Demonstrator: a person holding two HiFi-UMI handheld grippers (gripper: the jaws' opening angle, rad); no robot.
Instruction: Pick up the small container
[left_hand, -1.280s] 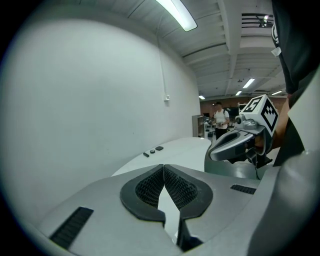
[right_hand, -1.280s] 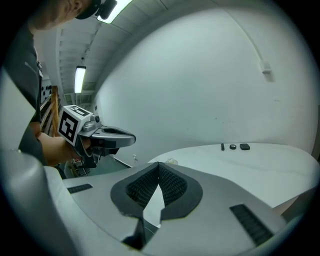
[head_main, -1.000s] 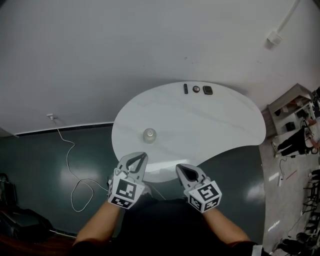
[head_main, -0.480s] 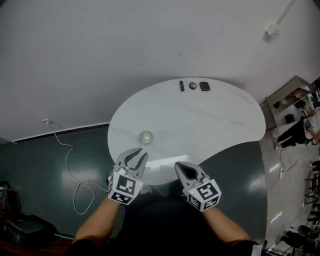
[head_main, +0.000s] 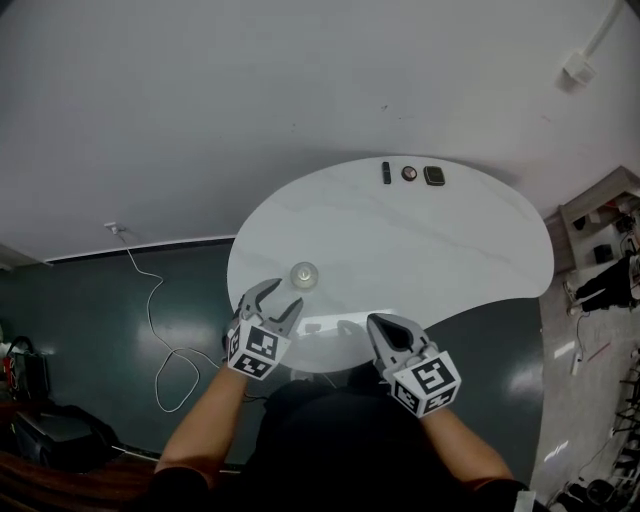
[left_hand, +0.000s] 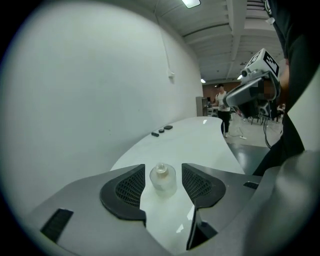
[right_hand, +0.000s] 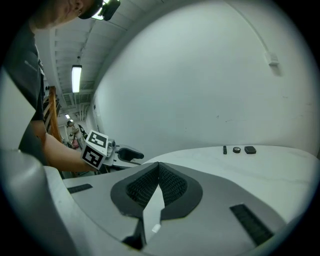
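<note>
1. The small container (head_main: 304, 274), a clear, rounded pot with a narrow cap, stands upright on the white bench (head_main: 430, 250). It is left of centre in the head view, near the bench's lower edge.
2. The left gripper (head_main: 282, 296) sits just below the container in the head view, at the bench's lower-left rim, and points up-frame toward it.
3. In the left gripper view, the left gripper (left_hand: 163, 170) has its jaws apart and opening. The container (left_hand: 163, 178) appears in the gap between the two ribbed pads (left_hand: 131, 187), with bare bench showing on both sides, so neither pad touches it.
4. The right gripper (head_main: 378, 325) is lower centre-right in the head view, over the bench's lower edge and well apart from the container.
5. In the right gripper view, the right gripper (right_hand: 159, 172) has its jaws pressed together with nothing between them.
6. Three small dark objects (head_main: 409, 174) lie in a row at the bench's upper edge in the head view, well apart from the container.
7. A white cable (head_main: 150, 310) trails over the dark green floor (head_main: 90, 320) at the left of the frame.
</note>
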